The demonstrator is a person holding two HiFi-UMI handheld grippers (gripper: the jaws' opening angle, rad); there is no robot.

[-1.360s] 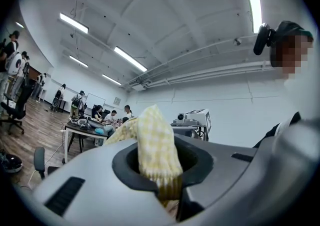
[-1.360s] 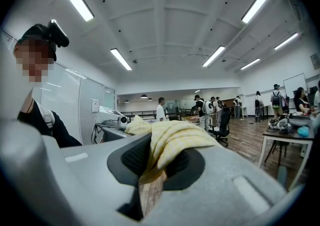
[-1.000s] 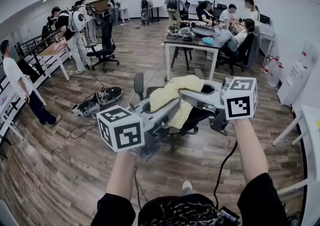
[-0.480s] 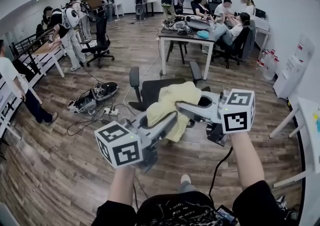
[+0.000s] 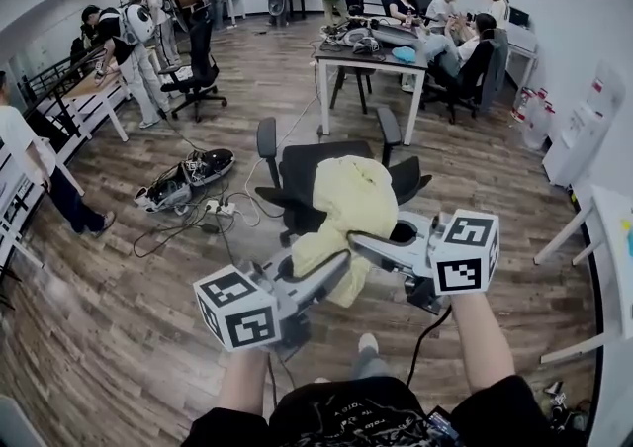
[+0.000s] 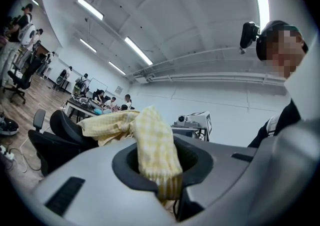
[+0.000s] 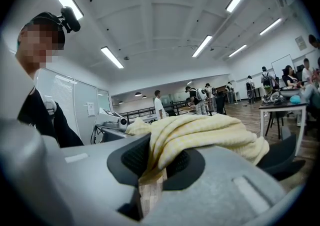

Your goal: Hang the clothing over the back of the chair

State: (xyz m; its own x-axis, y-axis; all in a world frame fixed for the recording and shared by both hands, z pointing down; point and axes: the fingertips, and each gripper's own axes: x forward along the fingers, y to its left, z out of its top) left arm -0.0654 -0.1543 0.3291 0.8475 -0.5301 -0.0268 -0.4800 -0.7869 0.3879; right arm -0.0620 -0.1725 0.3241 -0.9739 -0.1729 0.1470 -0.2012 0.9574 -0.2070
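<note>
two grippers hold one yellow checked garment [image 5: 351, 203] between them, low in front of the person.

1. left gripper [image 5: 331, 267]: the jaws are nearly together and pinch a fold of the garment. in the left gripper view the fabric rises out of the narrow gap between the pads and runs away towards the chair. its marker cube [image 5: 237, 309] sits nearest the person, at the left.

2. right gripper [image 5: 361, 242]: the jaws are nearly together and clamp a bunched edge of the same garment. in the right gripper view the cloth fills the gap and folds over to the right. its marker cube [image 5: 463, 252] is at the right, above the forearm.

3. garment position: the cloth is bunched and hangs from both grips, just beyond the fingertips. in the head view it lies in front of the near part of the black office chair [image 5: 297, 173]. whether it rests on the chair back cannot be told.

4. surroundings: the chair stands on a wooden floor [image 5: 119, 336]. a table [image 5: 368, 61] stands farther off, with people seated at its right. a bag [image 5: 188, 183] and cables lie on the floor at the left.
</note>
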